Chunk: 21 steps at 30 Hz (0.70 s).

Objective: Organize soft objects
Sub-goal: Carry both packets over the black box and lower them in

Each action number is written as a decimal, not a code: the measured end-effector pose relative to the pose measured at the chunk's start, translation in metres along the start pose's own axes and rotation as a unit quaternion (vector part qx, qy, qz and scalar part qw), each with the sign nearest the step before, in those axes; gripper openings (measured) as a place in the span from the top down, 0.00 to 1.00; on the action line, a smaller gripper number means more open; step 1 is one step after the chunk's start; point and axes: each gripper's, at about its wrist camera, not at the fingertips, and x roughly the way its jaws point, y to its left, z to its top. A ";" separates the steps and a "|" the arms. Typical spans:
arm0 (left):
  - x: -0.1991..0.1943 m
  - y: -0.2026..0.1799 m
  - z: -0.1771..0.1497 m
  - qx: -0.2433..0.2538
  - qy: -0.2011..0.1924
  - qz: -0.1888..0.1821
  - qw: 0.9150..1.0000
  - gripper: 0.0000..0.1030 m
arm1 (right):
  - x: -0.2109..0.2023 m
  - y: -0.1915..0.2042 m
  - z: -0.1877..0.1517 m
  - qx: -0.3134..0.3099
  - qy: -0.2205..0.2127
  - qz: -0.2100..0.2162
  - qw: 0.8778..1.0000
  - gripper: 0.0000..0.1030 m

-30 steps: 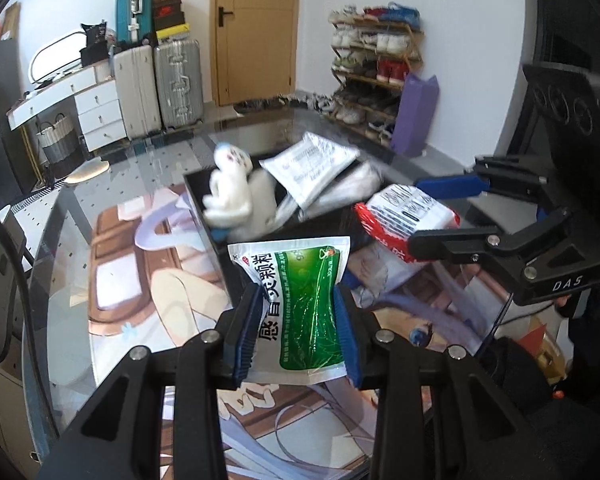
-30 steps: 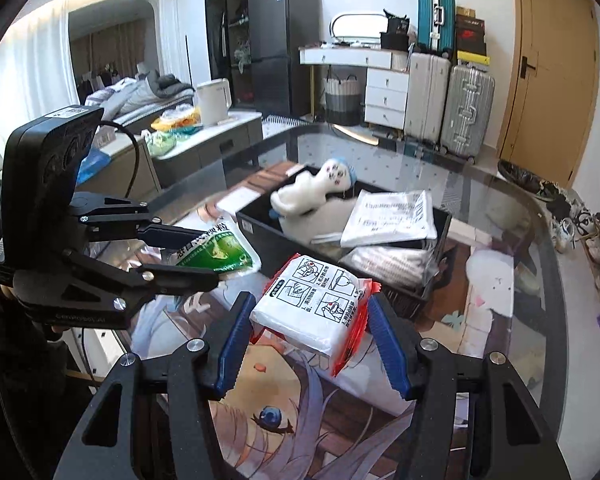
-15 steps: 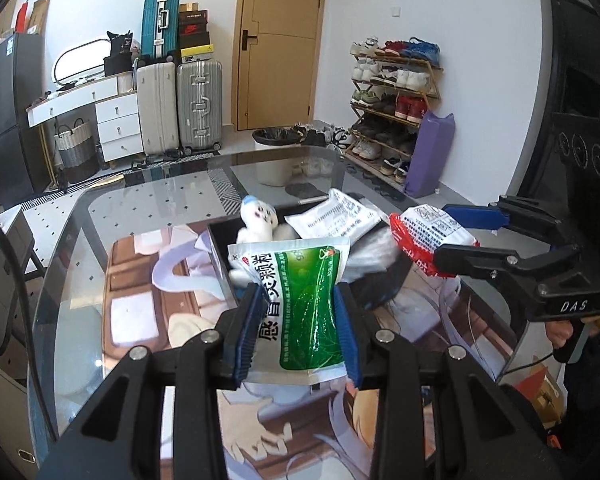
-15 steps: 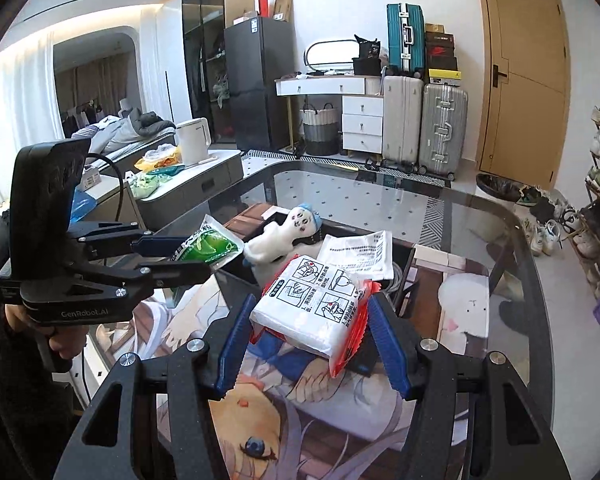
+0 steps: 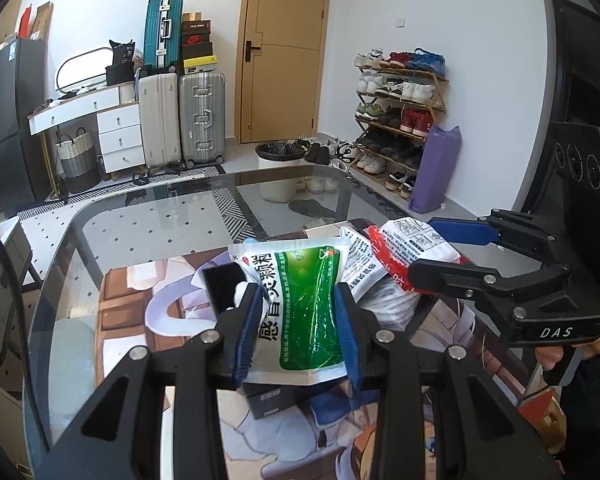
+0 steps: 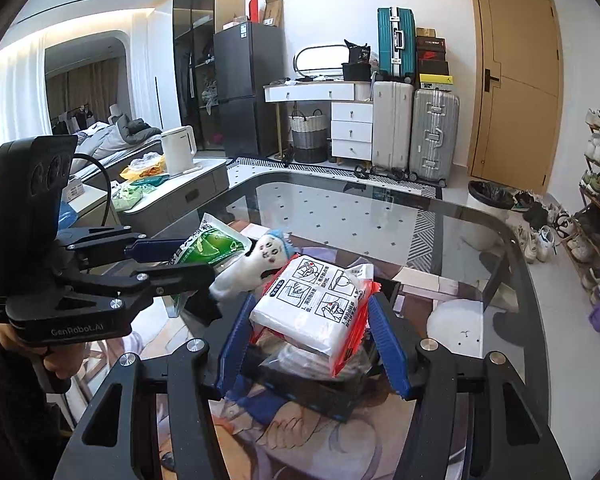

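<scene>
a: 2 grippers, 2 packets. the left gripper [image 5: 296, 322] is clamped on the green packet [image 5: 300, 308], its blue pads [image 5: 247, 332] pressing the 2 long edges.

b: where does the packet sit relative to it?

a: upright between the fingers, printed face toward the camera, its top corners sticking out past the fingertips and its bottom edge down near the finger roots. it hangs above the black bin [image 5: 224, 288] on the glass table [image 5: 148, 220].

b: and the other one?

a: the right gripper [image 6: 312, 328] is closed on the white packet with red edges [image 6: 316, 304]. the packet lies flat across the gap, picture panels up, a blue pad [image 6: 388, 344] squeezing each side. one red corner droops below the pads.

b: is it over the bin too?

a: yes, over the bin's near end, held clear of what lies under it.

b: what is inside the bin?

a: from the right wrist view, a white plush toy with a blue top [image 6: 252, 264] leaning at the left, and a clear bag [image 6: 308, 356] directly beneath the held packet. a white printed pouch [image 5: 360, 264] shows in the left wrist view, just right of the green packet.

b: how are the 2 grippers placed?

a: side by side, near each other but apart, both angled down toward the bin. in the left wrist view the right gripper's packet sits just right of the green one. a hand [image 6: 60, 356] grips the left tool's handle.
</scene>
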 end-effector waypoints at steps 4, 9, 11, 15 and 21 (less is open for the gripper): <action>0.010 -0.009 0.001 0.021 -0.007 -0.009 1.000 0.66 | 0.004 -0.010 0.000 0.009 0.002 -0.003 1.000 0.42; 0.023 -0.014 0.004 0.034 -0.011 -0.003 0.999 0.66 | 0.008 -0.014 0.002 0.006 0.003 -0.005 1.000 0.42; 0.028 -0.013 0.005 0.034 -0.010 0.000 0.999 0.66 | 0.011 -0.015 0.003 0.005 0.004 -0.003 1.000 0.42; 0.035 -0.012 0.003 0.040 -0.005 0.013 0.999 0.63 | 0.016 -0.015 0.003 0.003 0.006 0.001 1.000 0.42; 0.035 -0.008 0.000 0.039 -0.004 0.032 0.999 0.43 | 0.025 -0.014 0.004 -0.007 0.011 0.006 1.000 0.42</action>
